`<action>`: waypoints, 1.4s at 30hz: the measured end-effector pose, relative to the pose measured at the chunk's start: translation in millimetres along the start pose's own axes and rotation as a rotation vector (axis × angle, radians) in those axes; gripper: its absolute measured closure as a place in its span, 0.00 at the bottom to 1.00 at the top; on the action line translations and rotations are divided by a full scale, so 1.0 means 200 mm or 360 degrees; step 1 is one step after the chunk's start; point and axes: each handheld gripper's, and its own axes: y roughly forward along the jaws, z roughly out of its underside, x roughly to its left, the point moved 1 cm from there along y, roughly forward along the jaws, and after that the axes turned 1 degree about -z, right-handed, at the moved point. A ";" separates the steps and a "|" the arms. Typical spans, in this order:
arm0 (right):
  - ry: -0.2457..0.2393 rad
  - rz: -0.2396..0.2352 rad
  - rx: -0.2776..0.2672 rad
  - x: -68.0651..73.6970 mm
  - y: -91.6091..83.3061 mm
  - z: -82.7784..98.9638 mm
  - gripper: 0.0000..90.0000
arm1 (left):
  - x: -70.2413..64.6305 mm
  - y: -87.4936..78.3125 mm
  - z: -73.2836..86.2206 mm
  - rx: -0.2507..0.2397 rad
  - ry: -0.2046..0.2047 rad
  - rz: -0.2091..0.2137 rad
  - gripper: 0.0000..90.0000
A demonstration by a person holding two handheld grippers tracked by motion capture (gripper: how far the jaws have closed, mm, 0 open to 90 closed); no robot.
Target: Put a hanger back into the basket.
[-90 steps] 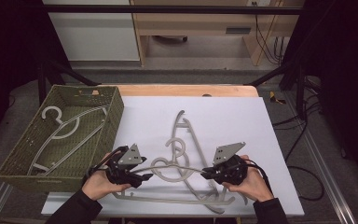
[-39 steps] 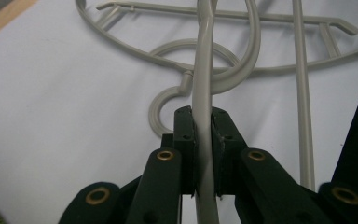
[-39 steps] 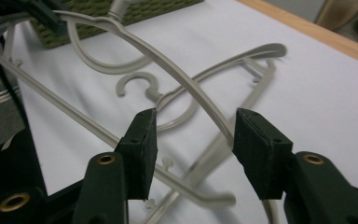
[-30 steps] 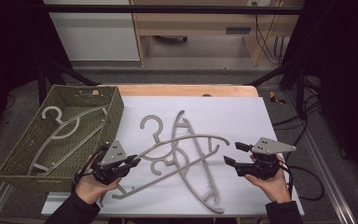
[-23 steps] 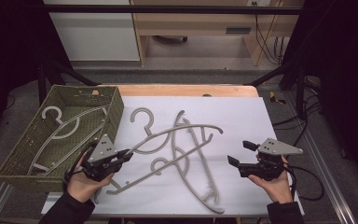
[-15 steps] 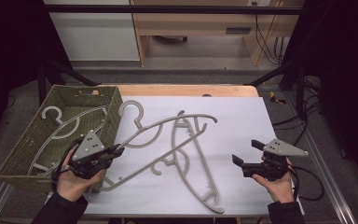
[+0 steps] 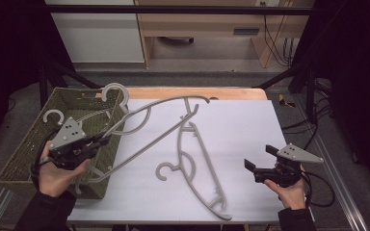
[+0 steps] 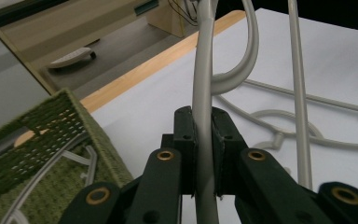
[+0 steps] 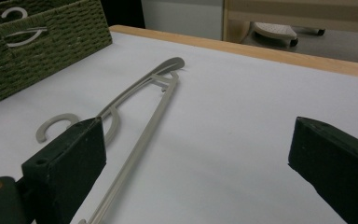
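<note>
At the far left sits an olive-green woven rectangular basket, with 1 pale grey plastic hanger lying inside it. Above its near corner the left hand-held gripper is clamped on the thin arm of a second grey plastic hanger, which slants over the basket rim, its hook above the basket's far corner and its long bar reaching out over the surface. In the left gripper view the bar stands pinched between both pads. It looks light and stiff but smooth, so it probably swings or slips when held so far from its middle; a hold near the neck under the hook would likely steady it.

A third grey plastic hanger lies flat mid-surface. The right hand-held gripper hovers near the front right, its jaws apart and empty.

The white matte surface has a wooden far edge. Beyond are a grey floor, pale wooden furniture and dark surroundings.
</note>
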 end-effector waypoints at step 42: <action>0.0000 0.0027 0.0019 0.00 0.02 0.02 0.03 | 0.71 -0.11 0.34 0.0225 -0.0210 -0.0348 0.92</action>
